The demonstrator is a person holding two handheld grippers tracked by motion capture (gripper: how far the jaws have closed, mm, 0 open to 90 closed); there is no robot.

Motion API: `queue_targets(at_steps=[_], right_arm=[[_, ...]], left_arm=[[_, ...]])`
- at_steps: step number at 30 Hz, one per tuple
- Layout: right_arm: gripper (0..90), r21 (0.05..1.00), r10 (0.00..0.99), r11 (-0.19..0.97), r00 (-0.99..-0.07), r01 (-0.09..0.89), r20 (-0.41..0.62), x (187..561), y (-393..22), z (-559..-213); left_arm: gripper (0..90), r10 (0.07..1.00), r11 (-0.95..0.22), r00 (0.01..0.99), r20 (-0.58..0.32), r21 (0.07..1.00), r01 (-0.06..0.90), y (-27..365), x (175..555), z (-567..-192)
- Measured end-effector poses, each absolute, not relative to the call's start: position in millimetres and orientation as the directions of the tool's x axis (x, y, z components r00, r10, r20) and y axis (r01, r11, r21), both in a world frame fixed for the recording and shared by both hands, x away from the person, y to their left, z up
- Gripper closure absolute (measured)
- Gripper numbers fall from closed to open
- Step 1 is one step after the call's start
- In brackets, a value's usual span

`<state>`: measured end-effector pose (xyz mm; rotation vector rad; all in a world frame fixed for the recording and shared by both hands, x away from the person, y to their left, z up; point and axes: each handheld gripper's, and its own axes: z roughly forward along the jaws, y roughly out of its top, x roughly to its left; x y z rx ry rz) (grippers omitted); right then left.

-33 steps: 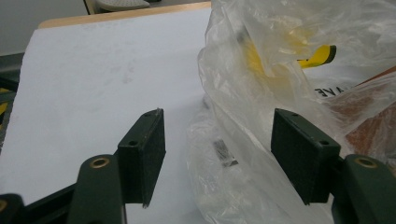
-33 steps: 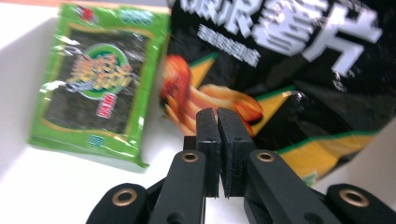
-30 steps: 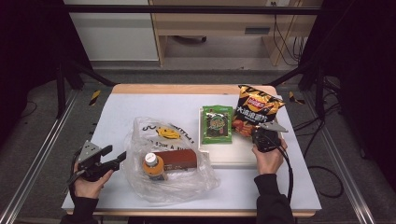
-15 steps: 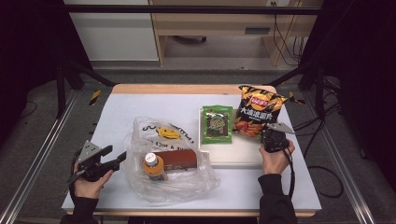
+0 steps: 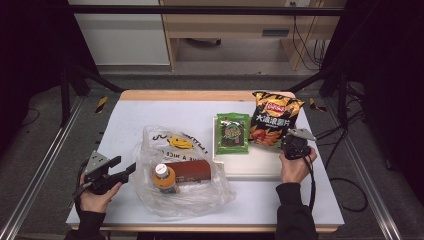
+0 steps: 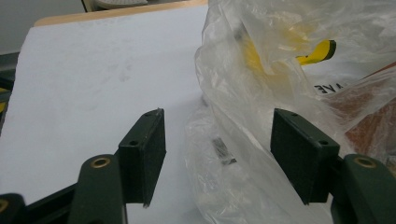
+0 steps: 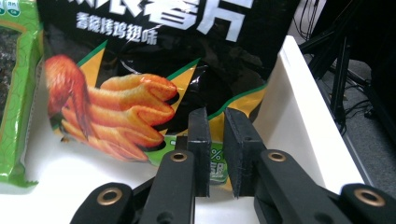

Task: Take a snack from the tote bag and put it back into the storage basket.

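Observation:
A black and orange chip bag [image 5: 272, 117] lies with its lower part on a white tray [image 5: 255, 165], beside a green seaweed pack [image 5: 232, 132]. My right gripper [image 5: 290, 139] sits at the chip bag's [image 7: 140, 70] lower right corner. Its jaws have just been opening. In the right gripper view my right gripper [image 7: 215, 114] is open by a narrow gap, with the bag's bottom edge in that gap and no pad pressing on it. My left gripper [image 5: 126, 165] rests at the table's front left, open wide. Loose film of a clear plastic bag [image 6: 243, 107] lies between the jaws of my left gripper [image 6: 217, 116], unpressed.
The plastic bag [image 5: 200, 192] holds an orange-capped bottle [image 5: 162, 175], a brown packet [image 5: 190, 170] and a yellow item [image 5: 180, 143]. The tray's right wall [image 7: 303, 107] stands next to the right gripper. Cables and black frame legs lie beyond the table's right edge.
The right gripper's jaws have parted slightly and the hand has edged a little to the right, away from the chip bag's corner. The left gripper and plastic bag look unchanged.

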<state>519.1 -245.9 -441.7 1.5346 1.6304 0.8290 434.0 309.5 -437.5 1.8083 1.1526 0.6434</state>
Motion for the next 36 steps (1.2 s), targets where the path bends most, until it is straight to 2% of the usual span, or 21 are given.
queue_targets(at_steps=[13, 18, 24, 36], right_arm=[[69.6, 0.867, 0.997, 0.068, -0.013, 0.494, -0.071, 522.7, -247.4, -440.5], [65.7, 0.892, 0.996, 0.078, -0.071, 0.445, -0.052, 510.9, -247.6, -431.8], [60.1, 0.917, 0.983, 0.098, -0.182, 0.386, -0.028, 493.2, -241.3, -421.0], [46.0, 0.931, 0.943, 0.127, -0.334, 0.341, -0.006, 466.4, -222.9, -413.0]], left_arm=[[35.1, 0.9, -0.18, 0.435, -0.033, 0.881, 0.438, 311.5, 433.4, -435.8], [34.7, 0.904, -0.168, 0.425, -0.034, 0.887, 0.429, 314.0, 432.3, -433.2], [35.8, 0.904, -0.176, 0.427, -0.02, 0.892, 0.416, 315.6, 432.0, -431.3], [37.7, 0.895, -0.169, 0.445, -0.026, 0.904, 0.392, 313.2, 430.0, -427.6]])
